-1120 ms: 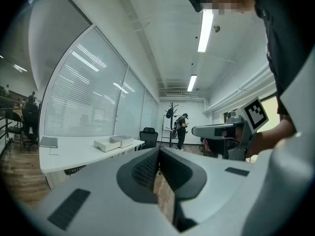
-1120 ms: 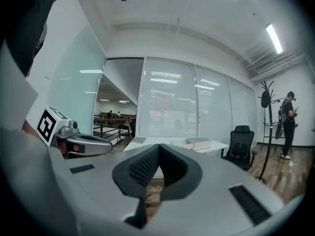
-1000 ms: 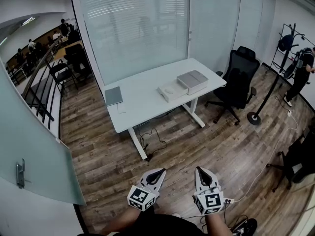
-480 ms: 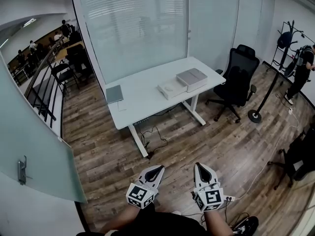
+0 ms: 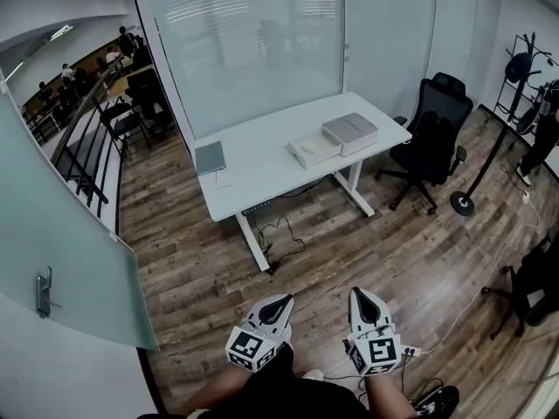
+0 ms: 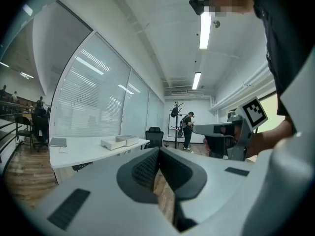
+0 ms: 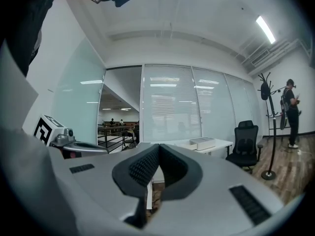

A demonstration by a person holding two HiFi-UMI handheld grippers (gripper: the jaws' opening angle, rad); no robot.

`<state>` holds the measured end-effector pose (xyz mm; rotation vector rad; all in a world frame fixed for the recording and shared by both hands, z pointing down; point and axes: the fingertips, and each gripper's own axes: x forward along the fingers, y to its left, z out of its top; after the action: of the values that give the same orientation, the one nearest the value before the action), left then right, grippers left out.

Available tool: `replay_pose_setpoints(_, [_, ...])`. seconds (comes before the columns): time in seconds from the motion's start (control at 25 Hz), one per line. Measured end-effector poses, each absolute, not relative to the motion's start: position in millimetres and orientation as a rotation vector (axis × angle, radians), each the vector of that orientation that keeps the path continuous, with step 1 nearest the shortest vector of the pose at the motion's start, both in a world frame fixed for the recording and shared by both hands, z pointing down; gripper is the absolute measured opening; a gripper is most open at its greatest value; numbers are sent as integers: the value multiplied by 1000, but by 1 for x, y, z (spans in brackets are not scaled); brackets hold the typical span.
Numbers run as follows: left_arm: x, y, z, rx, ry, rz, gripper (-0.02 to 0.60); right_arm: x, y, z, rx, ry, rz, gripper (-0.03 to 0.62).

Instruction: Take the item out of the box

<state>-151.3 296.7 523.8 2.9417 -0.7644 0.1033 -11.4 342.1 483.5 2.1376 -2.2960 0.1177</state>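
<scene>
Far ahead on a white desk (image 5: 262, 160) lies an open white box (image 5: 313, 150) with a small white item in it, and its grey lid (image 5: 349, 133) rests beside it. The box also shows small in the left gripper view (image 6: 114, 142) and the lid in the right gripper view (image 7: 202, 141). My left gripper (image 5: 283, 302) and right gripper (image 5: 358, 295) hang low in the head view, well short of the desk. Both are shut with nothing between the jaws.
A grey notebook (image 5: 210, 157) lies on the desk's left end. A black office chair (image 5: 433, 138) stands right of the desk. A coat stand (image 5: 493, 138) and a person (image 5: 546, 116) are at the far right. Glass wall panels (image 5: 61, 234) rise on the left. Wood floor (image 5: 306, 251) lies between me and the desk.
The view has shifted slightly, so the desk sits a little further right and higher. Both grippers stay in the same place, still shut.
</scene>
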Motion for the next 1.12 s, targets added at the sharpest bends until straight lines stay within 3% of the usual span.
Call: replay_pose_setpoints(1.12, [-70,100,514,3000,-695,160,11,56,150,483,2134,-2267,104,6])
